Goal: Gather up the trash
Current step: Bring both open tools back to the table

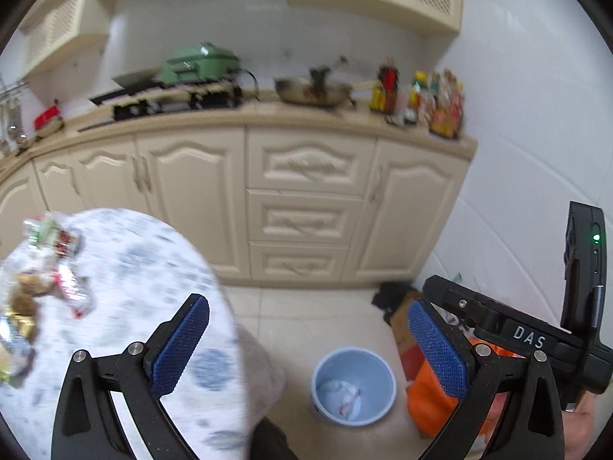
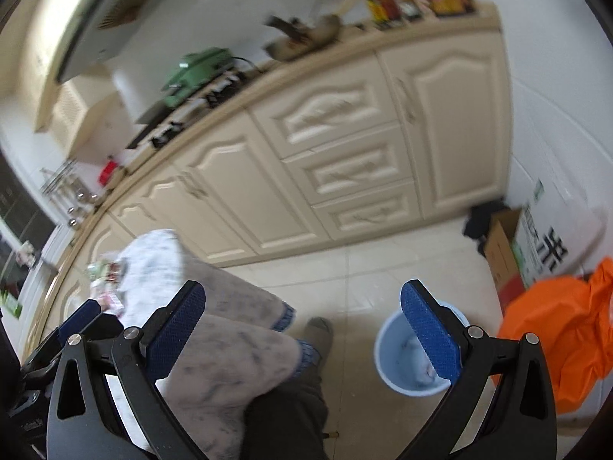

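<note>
A light blue trash bin stands on the tiled floor with some crumpled white trash in it; it also shows in the right wrist view. A pile of wrappers and food scraps lies on the left of a round table with a blue-patterned cloth. My left gripper is open and empty, held over the table's right edge and the floor. My right gripper is open and empty above the floor, with the bin behind its right finger. The right gripper's body shows at the right of the left wrist view.
Cream kitchen cabinets run along the back with a stove, pan and bottles on the counter. An orange bag and a cardboard box sit by the right wall. The person's leg and foot are beside the table.
</note>
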A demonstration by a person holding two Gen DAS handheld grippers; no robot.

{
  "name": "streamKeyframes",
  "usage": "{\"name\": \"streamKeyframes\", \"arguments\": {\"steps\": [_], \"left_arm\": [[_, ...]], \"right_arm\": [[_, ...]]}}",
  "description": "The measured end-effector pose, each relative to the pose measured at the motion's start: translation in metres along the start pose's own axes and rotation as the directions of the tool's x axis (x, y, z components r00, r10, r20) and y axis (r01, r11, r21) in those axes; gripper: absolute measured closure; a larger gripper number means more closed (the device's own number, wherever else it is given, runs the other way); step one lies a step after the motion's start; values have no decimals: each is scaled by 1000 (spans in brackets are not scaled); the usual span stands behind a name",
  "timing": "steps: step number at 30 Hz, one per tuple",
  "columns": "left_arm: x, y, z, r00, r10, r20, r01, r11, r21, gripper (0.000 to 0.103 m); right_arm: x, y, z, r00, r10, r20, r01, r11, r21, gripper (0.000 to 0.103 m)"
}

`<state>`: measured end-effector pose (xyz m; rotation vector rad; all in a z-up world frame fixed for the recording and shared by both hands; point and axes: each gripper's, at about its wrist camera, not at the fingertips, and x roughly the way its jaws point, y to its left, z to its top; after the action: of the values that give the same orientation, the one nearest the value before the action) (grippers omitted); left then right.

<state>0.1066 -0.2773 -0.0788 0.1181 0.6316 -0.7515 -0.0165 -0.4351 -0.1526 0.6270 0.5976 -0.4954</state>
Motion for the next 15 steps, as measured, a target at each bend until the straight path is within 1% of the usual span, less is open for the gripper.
{"name": "streamKeyframes", "arguments": {"steps": [3, 7, 10, 12, 15], "left_arm": [[-48, 20, -12, 997, 42, 64, -41, 999, -19, 1], [-94, 39, -28, 988, 85, 130, -79, 995, -52, 1], [-133, 53, -42, 973, 143, 179, -133, 989, -70, 1], [-151, 59, -50, 964, 170, 203, -155, 984, -86, 1], [-184, 71, -66, 946, 225, 236, -201, 972, -121, 1]], "right_arm": [[-10, 32, 2, 999, 27, 26, -25, 999, -48, 0], [-23, 79, 3, 996, 77, 54, -70, 990, -119, 0], [-30, 111, 1, 991, 112, 67, -100, 980, -171, 0], [-32, 132, -1, 987, 141, 72, -124, 971, -205, 0], [-37, 159, -5, 979, 187, 77, -162, 953, -256, 0]]}}
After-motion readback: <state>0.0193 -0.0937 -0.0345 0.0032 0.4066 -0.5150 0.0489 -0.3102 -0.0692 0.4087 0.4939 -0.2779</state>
